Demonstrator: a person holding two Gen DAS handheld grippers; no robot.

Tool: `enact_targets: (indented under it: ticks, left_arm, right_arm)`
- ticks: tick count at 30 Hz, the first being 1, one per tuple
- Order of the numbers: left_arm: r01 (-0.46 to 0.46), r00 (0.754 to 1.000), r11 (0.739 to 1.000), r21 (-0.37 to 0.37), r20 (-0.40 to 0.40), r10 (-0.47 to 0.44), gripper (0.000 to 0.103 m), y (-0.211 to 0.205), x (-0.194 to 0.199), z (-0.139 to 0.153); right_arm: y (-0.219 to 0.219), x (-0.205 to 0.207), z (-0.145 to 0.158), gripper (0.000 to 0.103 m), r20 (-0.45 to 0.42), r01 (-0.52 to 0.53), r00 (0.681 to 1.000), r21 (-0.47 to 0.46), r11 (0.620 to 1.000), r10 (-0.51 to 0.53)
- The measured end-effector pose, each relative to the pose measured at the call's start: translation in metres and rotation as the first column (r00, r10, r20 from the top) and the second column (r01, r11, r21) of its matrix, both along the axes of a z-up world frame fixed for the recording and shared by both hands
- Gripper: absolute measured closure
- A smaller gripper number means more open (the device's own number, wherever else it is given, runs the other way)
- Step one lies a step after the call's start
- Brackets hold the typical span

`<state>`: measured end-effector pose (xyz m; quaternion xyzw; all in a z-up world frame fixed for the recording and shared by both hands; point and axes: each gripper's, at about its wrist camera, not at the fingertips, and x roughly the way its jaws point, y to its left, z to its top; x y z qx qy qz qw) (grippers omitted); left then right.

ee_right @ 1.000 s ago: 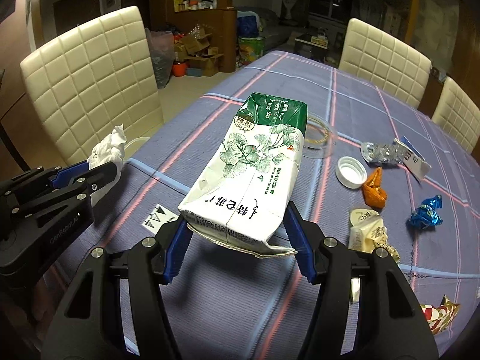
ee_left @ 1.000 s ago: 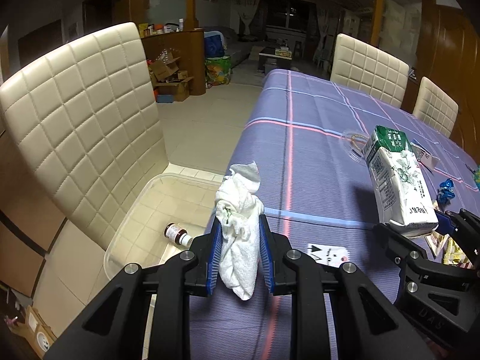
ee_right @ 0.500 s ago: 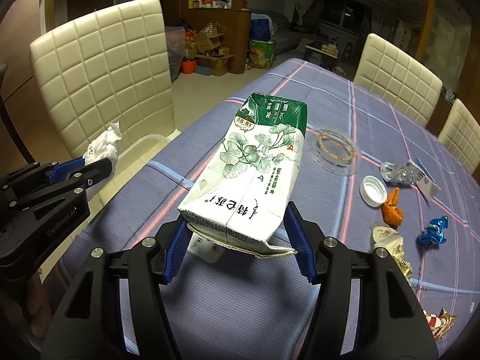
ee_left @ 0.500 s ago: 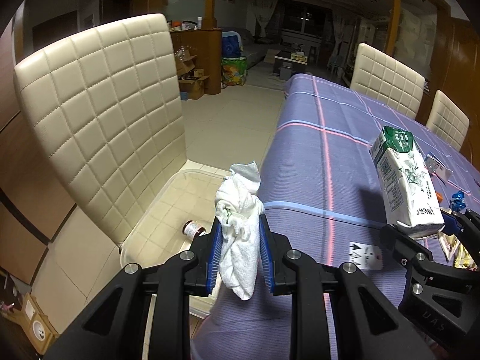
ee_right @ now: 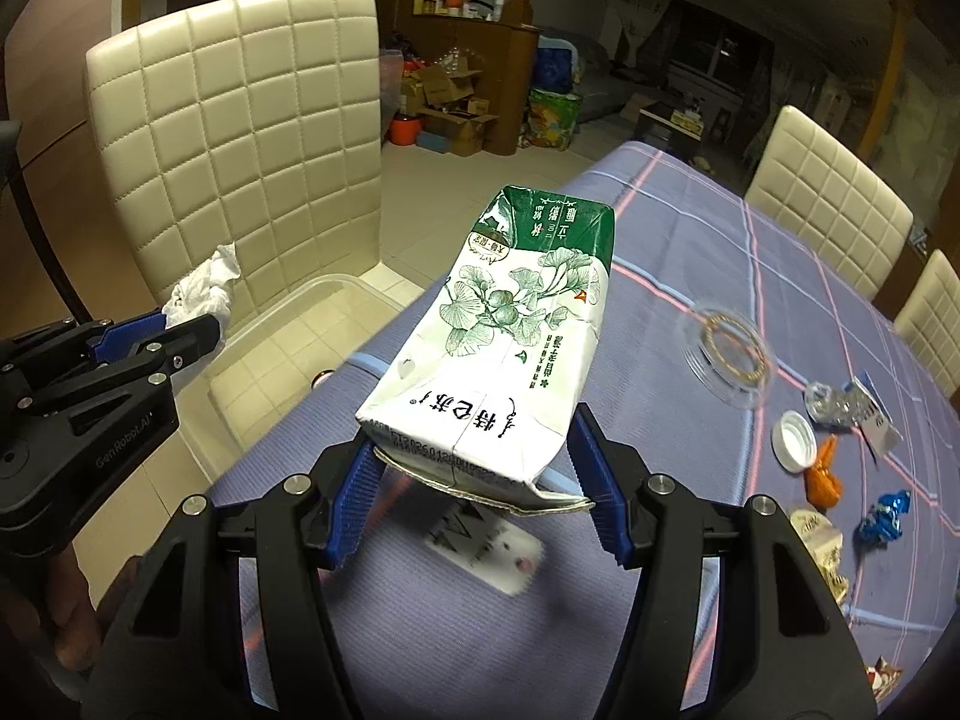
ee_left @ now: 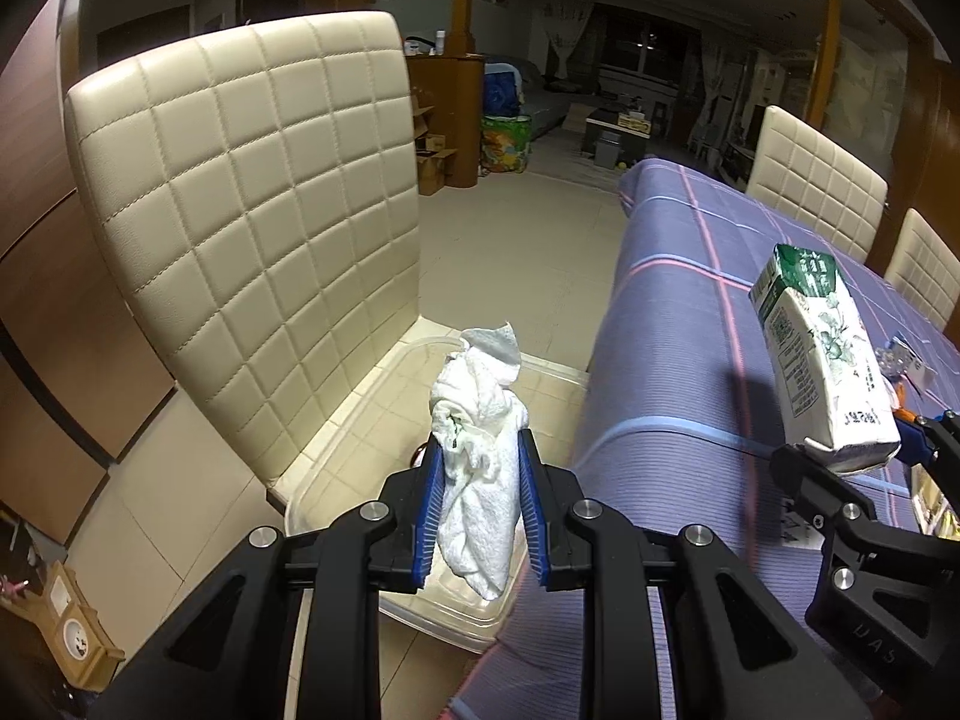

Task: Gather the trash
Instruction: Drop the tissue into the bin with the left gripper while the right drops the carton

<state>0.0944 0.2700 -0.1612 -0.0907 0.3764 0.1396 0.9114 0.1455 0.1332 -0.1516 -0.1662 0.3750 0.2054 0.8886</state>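
Blue pads of the left gripper are squeezing a crumpled white tissue in the middle of the left wrist view. It is hanging over a clear plastic bin sitting on a cream chair. The right gripper is clamping a green and white milk carton over the purple tablecloth. More trash is lying at the right edge: a white cap, an orange wrapper and a blue wrapper.
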Motion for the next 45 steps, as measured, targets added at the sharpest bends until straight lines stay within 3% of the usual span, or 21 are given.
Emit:
enact_targets:
  ticks: [14, 20, 21, 22, 24, 28, 41, 43, 44, 45]
  left_arm:
    - [-0.064, 0.998, 0.998, 0.01, -0.013, 0.064, 0.08, 0.037, 0.011, -0.01]
    - [-0.048, 0.999, 0.999, 0.002, -0.017, 0.048, 0.078, 0.04, 0.019, -0.015]
    - [-0.043, 0.999, 0.999, -0.01, -0.022, 0.043, 0.071, 0.041, 0.021, -0.016]
    - [-0.043, 0.999, 0.999, -0.018, -0.03, 0.043, 0.051, 0.041, 0.023, -0.018]
    - [-0.051, 0.998, 0.999, -0.017, -0.026, 0.051, 0.029, 0.043, 0.025, -0.02]
    - [-0.067, 0.997, 0.997, 0.038, -0.03, 0.068, 0.028, 0.041, 0.028, -0.023]
    - [-0.15, 0.988, 0.989, 0.015, -0.044, 0.15, 0.028, 0.067, 0.022, -0.031]
    - [-0.169, 0.984, 0.986, 0.008, -0.047, 0.169, 0.028, 0.071, 0.02, -0.032]
    - [-0.175, 0.983, 0.985, 0.004, -0.049, 0.175, 0.028, 0.073, 0.019, -0.033]
    - [-0.178, 0.983, 0.984, 0.002, -0.05, 0.178, 0.028, 0.074, 0.019, -0.033]
  right_arm:
    - [0.047, 0.014, 0.002, 0.042, 0.029, -0.066, 0.997, -0.021, 0.998, 0.066]
    - [0.057, 0.021, -0.001, 0.042, 0.027, -0.073, 0.997, -0.029, 0.997, 0.073]
    - [0.058, 0.022, -0.002, 0.042, 0.03, -0.071, 0.997, -0.033, 0.997, 0.072]
    - [0.058, 0.023, -0.002, 0.042, 0.03, -0.07, 0.997, -0.036, 0.997, 0.071]
    - [0.058, 0.026, -0.004, 0.042, 0.025, -0.066, 0.997, -0.038, 0.997, 0.067]
    - [0.058, 0.032, -0.007, 0.042, 0.016, -0.058, 0.998, -0.043, 0.997, 0.059]
    - [0.071, 0.036, -0.011, 0.04, 0.006, -0.094, 0.996, -0.049, 0.994, 0.094]
    - [0.074, 0.034, -0.01, 0.036, 0.002, -0.115, 0.993, -0.052, 0.992, 0.115]
    - [0.076, 0.033, -0.01, 0.024, 0.006, -0.117, 0.993, -0.065, 0.991, 0.118]
    - [0.076, 0.031, -0.01, 0.02, 0.022, -0.11, 0.993, -0.076, 0.991, 0.112]
